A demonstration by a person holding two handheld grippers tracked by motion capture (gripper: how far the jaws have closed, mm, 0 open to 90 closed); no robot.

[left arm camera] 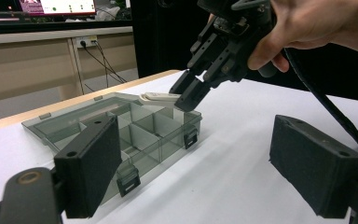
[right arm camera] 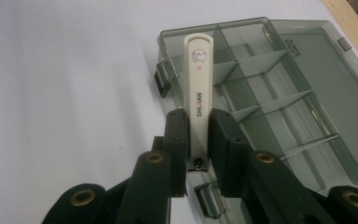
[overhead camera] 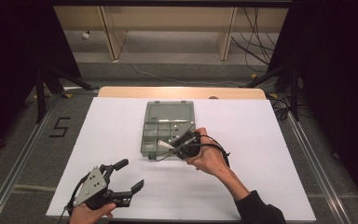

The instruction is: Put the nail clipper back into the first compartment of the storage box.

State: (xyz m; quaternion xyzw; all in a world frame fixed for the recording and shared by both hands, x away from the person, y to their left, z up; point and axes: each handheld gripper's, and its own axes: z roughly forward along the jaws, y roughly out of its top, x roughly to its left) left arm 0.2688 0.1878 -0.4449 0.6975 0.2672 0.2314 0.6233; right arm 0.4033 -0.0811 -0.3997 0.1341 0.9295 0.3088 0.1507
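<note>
At frame centre, one right gripper [overhead camera: 176,146] clamped one cream nail clipper [right arm camera: 198,88] above one open compartment box [overhead camera: 154,144]; lower left, the left gripper [overhead camera: 131,176] stood spread wide, empty.

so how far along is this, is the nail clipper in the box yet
Done: the organiser box lies open, lid flat behind it, and the right gripper has the nail clipper clamped. In hand: the clipper hangs over the box's near compartments, not yet lowered in. Left: set it down and release. The left gripper waits open, apart.
</note>
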